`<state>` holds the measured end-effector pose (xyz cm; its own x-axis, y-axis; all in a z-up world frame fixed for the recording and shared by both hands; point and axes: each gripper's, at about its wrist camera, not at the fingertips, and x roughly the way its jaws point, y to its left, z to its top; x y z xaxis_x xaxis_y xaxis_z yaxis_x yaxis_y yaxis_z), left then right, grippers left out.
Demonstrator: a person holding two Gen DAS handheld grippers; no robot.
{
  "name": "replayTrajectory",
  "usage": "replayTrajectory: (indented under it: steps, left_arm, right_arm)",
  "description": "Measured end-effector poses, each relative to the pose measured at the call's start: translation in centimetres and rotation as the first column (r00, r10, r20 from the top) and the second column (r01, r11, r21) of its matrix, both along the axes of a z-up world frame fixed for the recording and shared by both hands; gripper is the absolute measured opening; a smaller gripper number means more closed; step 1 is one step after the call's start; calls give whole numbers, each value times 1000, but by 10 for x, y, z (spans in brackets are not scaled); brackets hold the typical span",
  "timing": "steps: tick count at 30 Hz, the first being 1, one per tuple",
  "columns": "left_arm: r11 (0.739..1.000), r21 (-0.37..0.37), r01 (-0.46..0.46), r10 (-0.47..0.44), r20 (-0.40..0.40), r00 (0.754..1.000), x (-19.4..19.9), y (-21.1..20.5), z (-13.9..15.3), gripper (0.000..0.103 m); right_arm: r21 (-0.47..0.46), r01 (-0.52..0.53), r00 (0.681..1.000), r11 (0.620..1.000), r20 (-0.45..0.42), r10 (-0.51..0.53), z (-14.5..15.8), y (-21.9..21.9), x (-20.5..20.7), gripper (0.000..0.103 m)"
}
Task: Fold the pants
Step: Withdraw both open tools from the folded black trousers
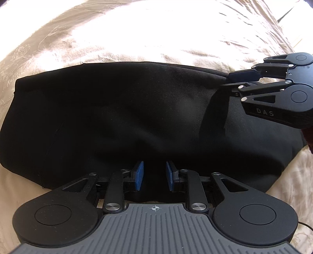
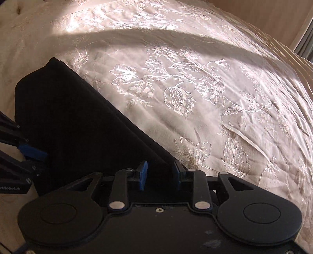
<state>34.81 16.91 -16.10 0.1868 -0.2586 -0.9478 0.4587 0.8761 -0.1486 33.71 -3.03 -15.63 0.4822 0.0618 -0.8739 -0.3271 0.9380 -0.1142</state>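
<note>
On a bed spread with a pale cream bedspread (image 2: 195, 93) stitched with flowers and leaves, one pair of black pants (image 1: 127, 117) lies folded into a flat, wide block. Strong light washes out the cloth beyond the pants in the left wrist view; in the right wrist view a curved band of shadow crosses the bedspread ahead of the jaws, and a tan wall (image 2: 264, 17) with a strip of darker frame stands at the upper right.

The left gripper (image 1: 154, 175) sits at the near edge of the pants, its jaws spread with a clear gap between the blue pads (image 1: 139, 174), dark fabric showing in that gap. To the left of these jaws the pants run out to a squared end with bare bedspread past it; ahead of them the far edge of the pants lies straight, with open cloth beyond.

The right gripper (image 2: 160, 173) has its jaws spread as well, straddling the near corner of the pants (image 2: 78, 127); whether the pads touch the fabric cannot be told. Left of these jaws lies the dark block, its long edge slanting away; right of them and ahead, the bedspread runs open and lightly wrinkled to the wall.

Counted: one pair of pants, two grippers, one bedspread.
</note>
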Motion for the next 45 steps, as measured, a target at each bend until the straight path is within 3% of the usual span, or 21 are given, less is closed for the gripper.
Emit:
replayTrajectory:
  steps: [2, 3, 4, 11, 17, 22, 26, 32, 38, 45]
  left_arm:
    - [1000, 3, 3, -3, 6, 1000, -3, -1, 0, 24]
    - [1000, 4, 3, -3, 9, 1000, -3, -2, 1, 24]
    - [1000, 4, 1, -1, 10, 1000, -4, -2, 2, 24]
    - [1000, -2, -15, 15, 81, 997, -8, 0, 21, 24]
    - [999, 45, -8, 5, 54, 999, -3, 1, 8, 24]
    - [999, 42, -19, 16, 73, 997, -10, 2, 18, 24]
    - [1000, 8, 4, -5, 109, 994, -24, -5, 35, 24]
    - [992, -34, 123, -119, 111, 987, -54, -43, 42, 25]
    - [970, 78, 231, -239, 116, 964, -66, -78, 13, 25]
    - [971, 127, 201, -219, 145, 965, -63, -77, 24, 25]
  right_arm:
    - [-17, -34, 999, 999, -10, 34, -11, -2, 7, 30]
    - [-22, -48, 999, 999, -15, 48, -12, -2, 7, 21]
    - [-22, -61, 998, 998, -23, 60, -13, -1, 7, 4]
    - [-44, -24, 999, 999, 29, 25, 0, -4, 6, 1]
    - [-54, 21, 1000, 998, 11, -21, -13, -3, 18, 2]
    - [33, 149, 987, 988, 51, -151, 7, -17, 7, 10]
    - [134, 282, 952, 950, 83, -295, 38, -39, -26, 15]
    - [212, 463, 880, 861, 9, -475, 51, -65, -95, 15]
    - [204, 595, 799, 777, -53, -598, 51, -76, -164, 15]
    - [236, 726, 676, 646, -72, -733, 57, -106, -229, 18]
